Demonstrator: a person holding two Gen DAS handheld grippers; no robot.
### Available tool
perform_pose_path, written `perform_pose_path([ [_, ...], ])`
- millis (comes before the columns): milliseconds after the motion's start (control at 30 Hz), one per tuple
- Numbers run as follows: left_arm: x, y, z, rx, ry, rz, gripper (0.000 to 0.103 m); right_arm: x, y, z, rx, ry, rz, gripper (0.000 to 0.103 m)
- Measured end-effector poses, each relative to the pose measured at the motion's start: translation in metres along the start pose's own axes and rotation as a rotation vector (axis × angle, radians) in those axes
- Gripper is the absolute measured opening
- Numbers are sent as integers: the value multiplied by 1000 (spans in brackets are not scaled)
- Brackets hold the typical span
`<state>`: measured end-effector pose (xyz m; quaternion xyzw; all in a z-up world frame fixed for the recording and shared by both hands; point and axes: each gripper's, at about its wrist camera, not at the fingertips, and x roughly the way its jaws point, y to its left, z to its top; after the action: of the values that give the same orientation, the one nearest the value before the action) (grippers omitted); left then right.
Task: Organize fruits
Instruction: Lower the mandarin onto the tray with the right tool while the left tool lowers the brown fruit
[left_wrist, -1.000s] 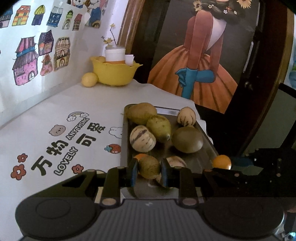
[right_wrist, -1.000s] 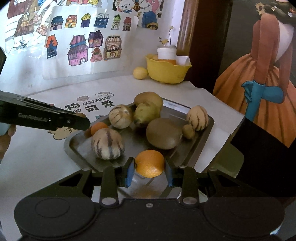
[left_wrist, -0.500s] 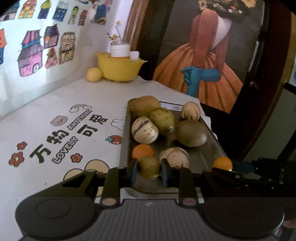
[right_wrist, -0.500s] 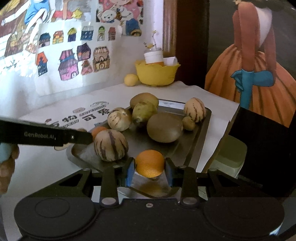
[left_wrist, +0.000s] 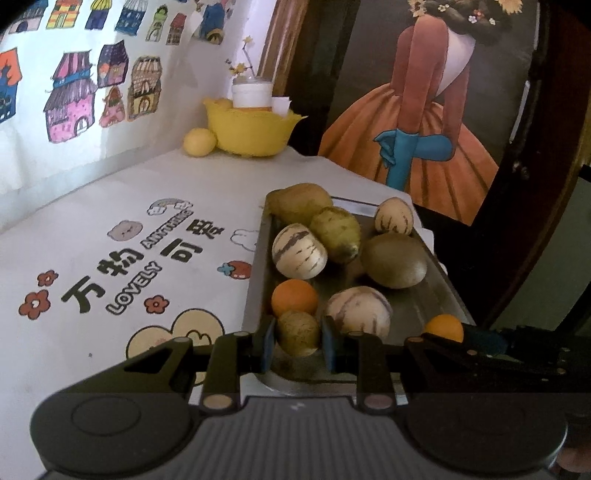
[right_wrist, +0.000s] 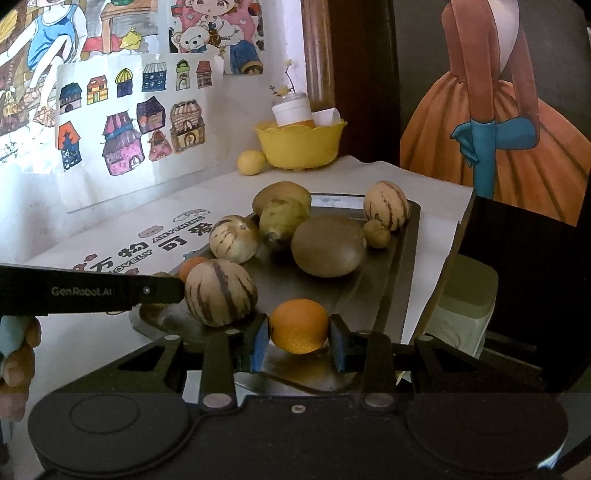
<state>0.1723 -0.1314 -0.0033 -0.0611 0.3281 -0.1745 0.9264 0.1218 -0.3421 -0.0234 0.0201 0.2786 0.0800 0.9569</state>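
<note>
A dark metal tray (left_wrist: 441, 291) (right_wrist: 406, 254) holds several fruits: striped melons (left_wrist: 298, 251) (right_wrist: 220, 291), a large brown kiwi (left_wrist: 393, 260) (right_wrist: 327, 245), a green pear (left_wrist: 338, 232) and a small orange (left_wrist: 294, 297). My left gripper (left_wrist: 297, 341) is shut on a small green-brown fruit (left_wrist: 298, 332) over the tray's near end. My right gripper (right_wrist: 298, 341) is shut on an orange (right_wrist: 298, 325) at the tray's near edge. That orange also shows in the left wrist view (left_wrist: 444, 326).
A yellow bowl (left_wrist: 255, 131) (right_wrist: 301, 146) with a white jar stands at the table's far corner, a lemon (left_wrist: 199, 142) beside it. A printed white cloth (left_wrist: 110, 266) covers the table. A pale green stool (right_wrist: 465, 310) stands off the table's right edge.
Both grippers have drawn back and lifted a little with their fruits still held. The tray's fruits have not moved.
</note>
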Motion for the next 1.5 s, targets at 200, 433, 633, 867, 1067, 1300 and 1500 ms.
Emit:
perform_pose_path([
  [200, 2, 0, -2, 2, 4, 1, 29, 2, 2, -2, -2, 3, -2, 37],
  [433, 2, -1, -6, 8, -9, 5, 29, 5, 5, -3, -6, -5, -15, 37],
  [633, 1, -3, -8, 14, -13, 10, 29, 4, 6, -7, 12, -9, -25, 39],
  [867, 1, -1, -7, -3, -10, 3, 29, 3, 5, -8, 26, -18, -25, 47],
  [1067, 0, 3, -5, -37, -5, -9, 29, -1, 8, -9, 6, -34, -49, 56],
  [1300, -7, 7, -4, -68, -24, -22, 35, -8, 12, -10, 3, -47, -65, 64],
  [1500, -18, 12, -2, -96, -56, -16, 46, -18, 15, -9, 11, -71, -95, 80],
])
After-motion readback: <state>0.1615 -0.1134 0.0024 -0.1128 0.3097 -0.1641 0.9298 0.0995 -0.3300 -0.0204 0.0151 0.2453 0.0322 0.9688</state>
